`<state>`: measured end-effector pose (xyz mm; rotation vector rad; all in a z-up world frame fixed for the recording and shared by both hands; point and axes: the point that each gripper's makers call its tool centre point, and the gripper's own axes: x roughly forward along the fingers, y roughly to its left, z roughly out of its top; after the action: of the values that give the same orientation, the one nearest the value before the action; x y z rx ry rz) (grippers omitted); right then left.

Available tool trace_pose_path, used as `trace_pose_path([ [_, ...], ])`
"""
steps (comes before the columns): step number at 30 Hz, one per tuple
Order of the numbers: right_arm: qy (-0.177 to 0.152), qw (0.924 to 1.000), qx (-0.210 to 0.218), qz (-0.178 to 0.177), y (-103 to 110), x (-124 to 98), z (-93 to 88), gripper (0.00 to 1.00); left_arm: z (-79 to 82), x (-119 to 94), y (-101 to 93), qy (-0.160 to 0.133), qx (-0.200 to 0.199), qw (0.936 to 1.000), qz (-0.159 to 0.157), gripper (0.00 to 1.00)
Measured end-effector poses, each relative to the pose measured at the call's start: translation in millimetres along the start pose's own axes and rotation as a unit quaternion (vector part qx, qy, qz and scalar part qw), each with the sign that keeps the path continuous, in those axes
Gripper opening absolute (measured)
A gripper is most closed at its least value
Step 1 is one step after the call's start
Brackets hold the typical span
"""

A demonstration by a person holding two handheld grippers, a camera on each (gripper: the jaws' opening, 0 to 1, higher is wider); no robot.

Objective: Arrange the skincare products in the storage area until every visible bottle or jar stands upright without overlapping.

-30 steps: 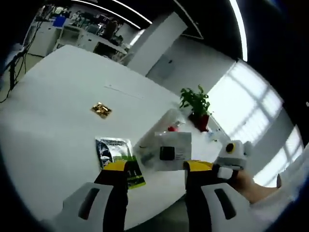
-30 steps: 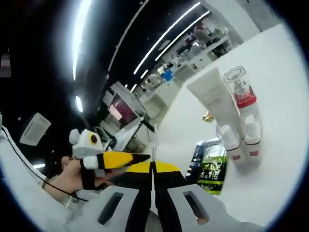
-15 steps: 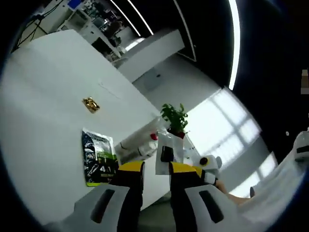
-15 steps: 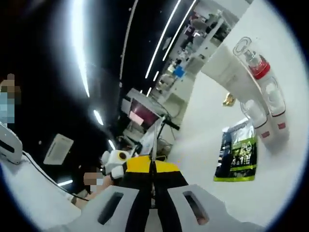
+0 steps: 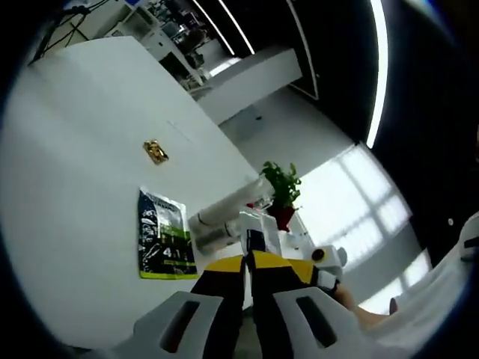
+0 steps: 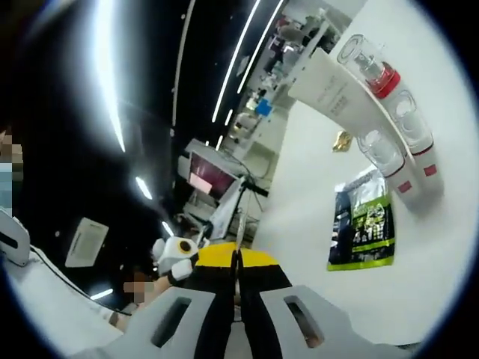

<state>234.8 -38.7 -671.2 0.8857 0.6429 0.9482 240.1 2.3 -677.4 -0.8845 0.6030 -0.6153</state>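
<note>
A white table (image 5: 67, 149) stands in a big room with ceiling light strips, bright windows and a potted plant (image 5: 281, 191) at its far edge. On it lie a green and black sachet (image 5: 162, 243) and a small gold packet (image 5: 155, 151) (well apart), while beside the sachet a white tube (image 6: 337, 90), a red-collared bottle (image 6: 368, 67) and two small capped bottles (image 6: 394, 157) sit side by side, not overlapping. The left gripper (image 5: 248, 263) is clenched on a thin white packet (image 5: 253, 233); the right gripper (image 6: 236, 258) is clamped on a clear plastic sheet (image 6: 228, 217).
</note>
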Motion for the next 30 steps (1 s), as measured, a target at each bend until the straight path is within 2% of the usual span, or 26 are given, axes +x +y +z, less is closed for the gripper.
trace_pose_path([
  [4,0.017,0.9994,-0.026,-0.018,-6,7,-6.6,0.02,0.5,-2,9.8,-0.001,-0.001,0.9997,0.024,0.00],
  [6,0.027,0.9972,-0.062,-0.033,-12,10,-9.4,0.06,2.2,-4,14.8,-0.005,-0.006,0.9995,0.029,0.00],
  [7,0.028,0.9953,-0.083,-0.041,-14,12,-9.4,0.10,3.5,-5,17.6,-0.008,-0.009,0.9994,0.034,0.00],
  [9,0.037,0.9929,-0.102,-0.048,-16,14,-11.9,0.24,4.4,-6,25.0,-0.009,-0.011,0.9989,0.046,0.00],
  [11,0.047,0.9912,-0.111,-0.055,-17,17,-15.8,0.33,4.4,-8,34.0,-0.009,-0.015,0.9981,0.060,0.00],
  [13,0.055,0.9904,-0.114,-0.054,-22,20,-17.7,0.34,3.3,-12,52.7,-0.009,-0.011,0.9960,0.088,0.00],
  [15,0.067,0.9893,-0.117,-0.055,-24,22,-21.3,0.34,2.2,-14,64.3,-0.011,-0.022,0.9946,0.100,0.00],
  [18,0.088,0.9851,-0.135,-0.062,-28,24,-27.4,0.35,2.9,-20,83.3,-0.022,-0.060,0.9901,0.125,0.00],
  [23,0.112,0.9787,-0.158,-0.066,-33,28,-33.3,0.35,6.4,-22,105.2,-0.023,-0.069,0.9858,0.151,0.00],
  [28,0.156,0.9632,-0.208,-0.069,-40,35,-42.5,0.36,1.2,-18,125.5,-0.009,-0.071,0.9828,0.170,0.00],
  [30,0.175,0.9538,-0.233,-0.071,-43,38,-46.2,0.35,-2.0,-17,132.6,0.001,-0.058,0.9823,0.178,0.00],
])
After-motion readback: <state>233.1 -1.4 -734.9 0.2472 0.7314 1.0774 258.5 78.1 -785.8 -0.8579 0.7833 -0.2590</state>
